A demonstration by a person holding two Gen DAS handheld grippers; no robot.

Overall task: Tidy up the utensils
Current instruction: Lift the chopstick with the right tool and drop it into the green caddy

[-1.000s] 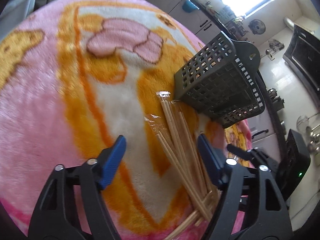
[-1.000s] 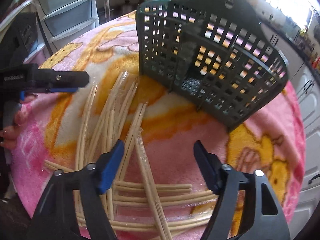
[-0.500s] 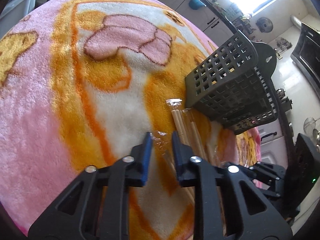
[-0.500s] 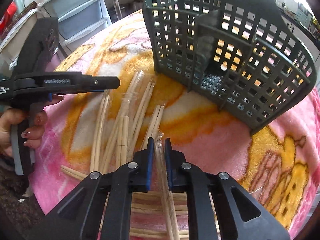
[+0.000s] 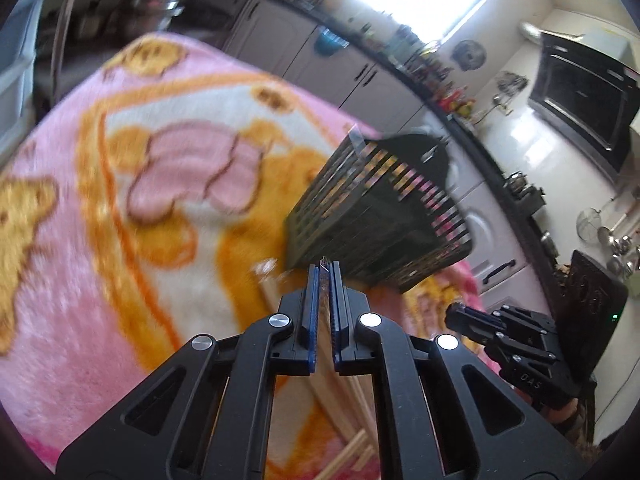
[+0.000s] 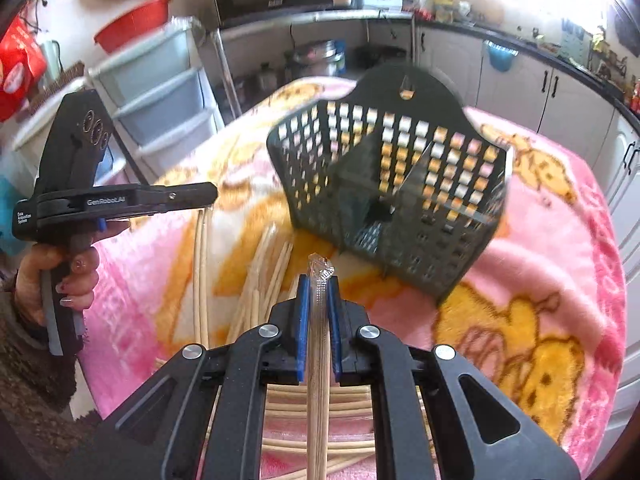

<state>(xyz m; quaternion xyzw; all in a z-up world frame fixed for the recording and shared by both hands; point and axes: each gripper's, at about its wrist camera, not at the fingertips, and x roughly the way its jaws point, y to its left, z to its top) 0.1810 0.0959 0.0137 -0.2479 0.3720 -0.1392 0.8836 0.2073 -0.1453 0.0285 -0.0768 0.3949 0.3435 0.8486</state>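
A: Pink fleece blanket (image 6: 560, 240) with orange cartoon bears, spread over the table. Where to find the chopsticks?

B: Mostly scattered at the near edge, in the right wrist view: loose chopsticks (image 6: 260, 280) in clear sleeves, some fanned toward the basket, others crossing along the edge itself.

A: And the basket?

B: Dark perforated plastic basket (image 6: 384, 184), past the chopsticks toward the far edge, tipped over on the blanket, mouth facing the right camera, a divider showing inside. Seen side-on and blurred from the left wrist (image 5: 380, 216).

A: Right gripper (image 6: 319, 280)?

B: Just been squeezing closed, blue pads now pinching one wrapped chopstick pair (image 6: 319, 360) lengthwise, above the loose ones. Crinkled sleeve tip poking out past the fingertips, pointing at the basket.

A: Left gripper (image 5: 325, 270)?

B: Also just been closing, pads pressed almost flat together. Only a thin wrapper end (image 5: 324, 261) peeping out at the tips. Cannot tell whether sticks sit in that sleeve.

A: Visible from the other side?

B: Yes, at the table's left edge (image 6: 212, 194), held level by a hand (image 6: 60, 276) around its grip, well apart from the basket. Right gripper likewise caught in the left view (image 5: 452, 316), low beside the basket.
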